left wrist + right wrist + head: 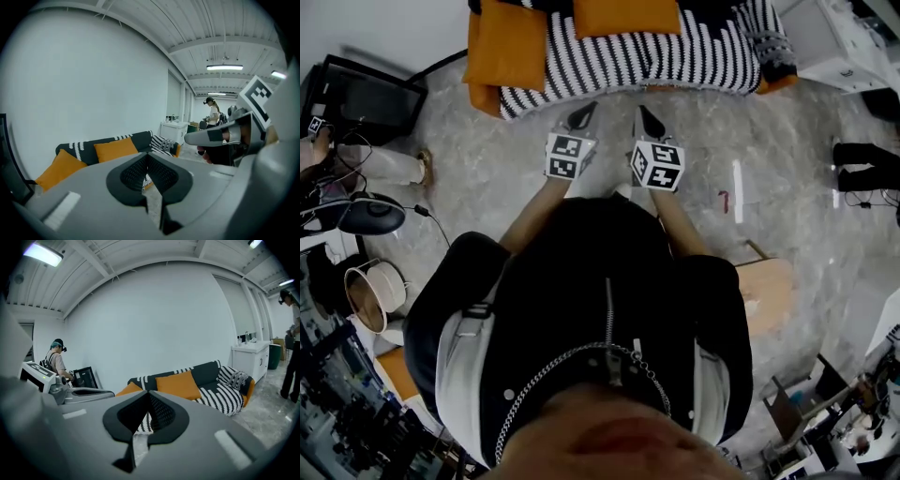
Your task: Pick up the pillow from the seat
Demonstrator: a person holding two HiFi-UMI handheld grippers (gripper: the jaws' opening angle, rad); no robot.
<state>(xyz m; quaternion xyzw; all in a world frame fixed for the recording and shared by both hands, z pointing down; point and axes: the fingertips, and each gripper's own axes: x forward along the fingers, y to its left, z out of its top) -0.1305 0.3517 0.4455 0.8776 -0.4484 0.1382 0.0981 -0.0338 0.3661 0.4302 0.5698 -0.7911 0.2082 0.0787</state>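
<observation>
Left gripper (583, 114): jaws pressed together with nothing between them. I hold it out ahead of me, aimed at the sofa (675, 58).
Right gripper (646, 119): jaws also pressed together and empty. It sits just beside the left one and points the same way.
Pillow: an orange pillow (623, 14) leans on the sofa back near the middle, and a second orange pillow (511, 42) sits at the left end. Both are well apart from my grippers.
Step in hand: I judge this is the approach, with nothing reached yet.
Doing it well: I should spread the jaws before arriving. Then I should pinch an upper corner or seam, where the cloth bunches. The pillow will probably sag, so a grip on two opposite edges should hold it steadier.
Edges: the sofa's front edge lies between me and the pillows, so the tips should pass above it.
Open room: bare floor (487, 164) lies straight ahead. A cardboard box (766, 291) stands to my right. A dark monitor (370, 94) and cables lie to my left, and both are off my line.
</observation>
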